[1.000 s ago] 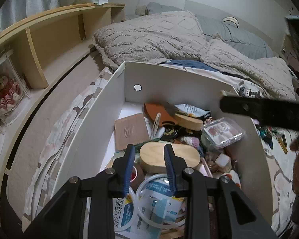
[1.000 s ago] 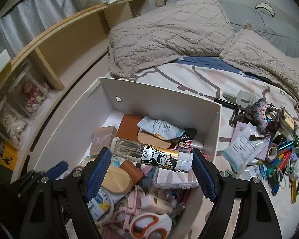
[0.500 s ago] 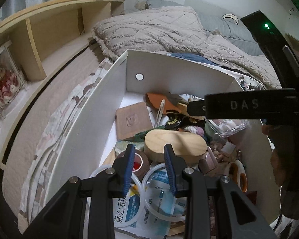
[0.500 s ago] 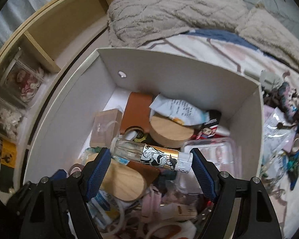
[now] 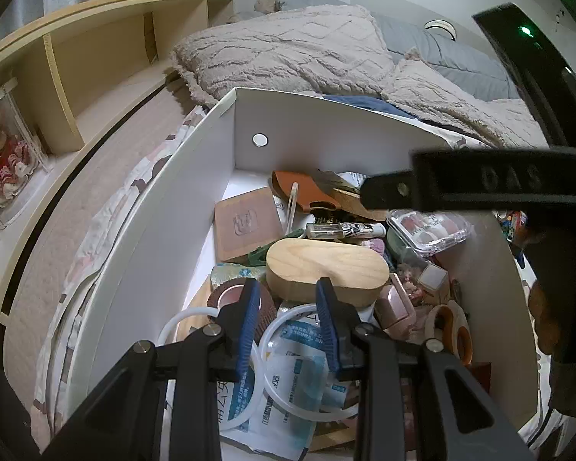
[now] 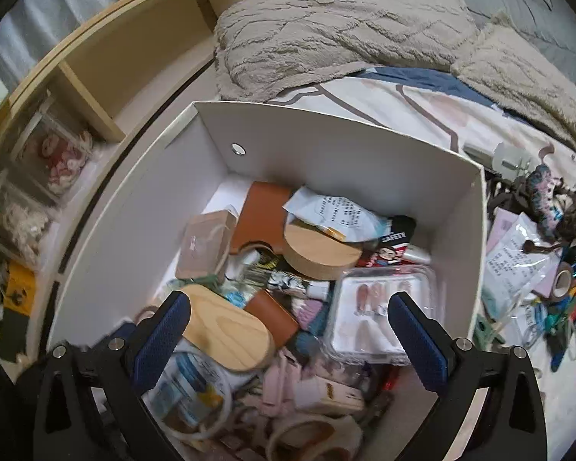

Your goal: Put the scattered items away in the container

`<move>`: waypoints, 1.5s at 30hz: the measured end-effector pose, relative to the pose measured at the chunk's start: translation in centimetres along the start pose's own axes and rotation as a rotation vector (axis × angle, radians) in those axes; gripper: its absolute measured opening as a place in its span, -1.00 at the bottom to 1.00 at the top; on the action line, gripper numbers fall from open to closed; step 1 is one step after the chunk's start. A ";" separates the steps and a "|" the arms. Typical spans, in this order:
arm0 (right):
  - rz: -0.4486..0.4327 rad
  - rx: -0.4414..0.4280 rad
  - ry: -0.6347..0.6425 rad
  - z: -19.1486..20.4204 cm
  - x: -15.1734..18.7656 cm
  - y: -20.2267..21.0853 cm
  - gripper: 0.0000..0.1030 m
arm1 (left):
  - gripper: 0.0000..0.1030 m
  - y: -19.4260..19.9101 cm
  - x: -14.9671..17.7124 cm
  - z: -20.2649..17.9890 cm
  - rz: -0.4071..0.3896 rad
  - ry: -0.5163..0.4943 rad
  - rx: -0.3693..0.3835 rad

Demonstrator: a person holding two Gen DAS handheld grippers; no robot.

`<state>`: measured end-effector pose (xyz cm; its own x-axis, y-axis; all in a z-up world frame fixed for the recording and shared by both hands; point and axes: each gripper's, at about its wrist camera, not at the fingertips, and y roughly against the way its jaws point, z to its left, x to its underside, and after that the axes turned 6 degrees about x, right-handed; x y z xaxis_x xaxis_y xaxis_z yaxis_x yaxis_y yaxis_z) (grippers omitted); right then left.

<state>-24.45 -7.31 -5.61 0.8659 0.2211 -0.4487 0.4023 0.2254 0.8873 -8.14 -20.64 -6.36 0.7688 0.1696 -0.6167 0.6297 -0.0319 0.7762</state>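
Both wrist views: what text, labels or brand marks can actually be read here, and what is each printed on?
"DAS" - raised letters on the right gripper's black body, seen in the left wrist view.
"SAFETY" - white letters on the black cartoon packet in the white box.
Blue-and-white pouch under the left gripper: printing too distorted to read.
White printed sachet in the box: too small.
Clear printed bag on the bed: too blurred.

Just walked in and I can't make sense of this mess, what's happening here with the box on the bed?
A person with a gripper in each hand is tidying loose items into a white box on the bed. The right gripper hangs wide open and empty above the box; a small illustrated bottle lies among the things inside. The left gripper hovers over the near end, jaws slightly apart, holding nothing. A pile of small items on the bedsheet right of the box is not yet packed.
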 end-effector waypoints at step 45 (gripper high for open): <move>-0.367 0.172 0.023 -7.0 9.1 16.9 1.00 | 0.99 9.3 -1.3 -7.8 -0.144 -0.082 -0.027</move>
<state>-11.81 5.13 4.57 0.6492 0.1766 -0.7398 0.7293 0.1314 0.6714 -4.12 -13.49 2.68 0.6778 0.0893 -0.7298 0.7319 0.0134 0.6813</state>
